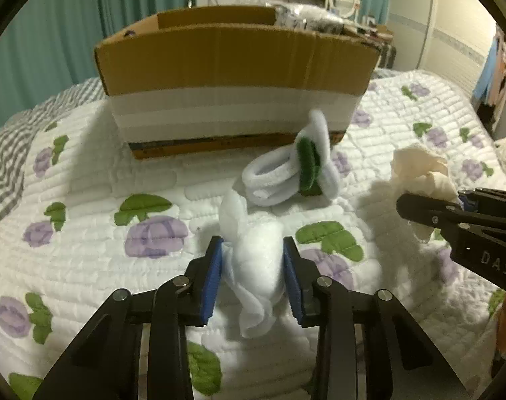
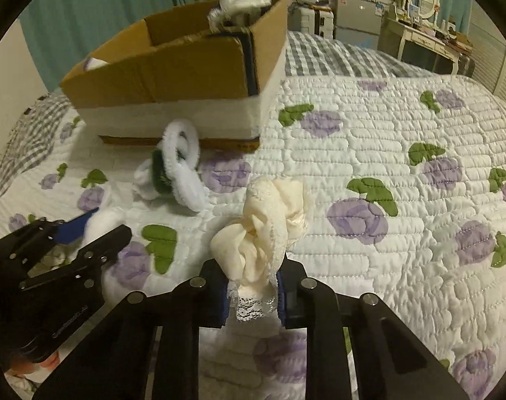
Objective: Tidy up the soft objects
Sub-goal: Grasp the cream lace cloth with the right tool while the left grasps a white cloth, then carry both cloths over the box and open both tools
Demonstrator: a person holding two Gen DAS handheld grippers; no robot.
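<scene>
My left claw is squeezing a soft white cloth between its blue pads. The cloth bulges up out of the pads and a bit of it hangs down below them. It is over the bed quilt, which is white with purple flowers and green leaves.

My right claw is pinching a cream cloth with lace. The cloth puffs up above the claw and a lace edge hangs down between the pads. In the left view I see this claw off to the right side, with the cream cloth sticking up out of it.

A little farther away, a white fluffy bundle with a green band lies on the quilt. It sits just in front of the cardboard box.

The box stands on the bed with its top open. In the right view I can see something white and fuzzy poking over its far corner, but it is blurry.

Behind the bed hang green curtains.
</scene>
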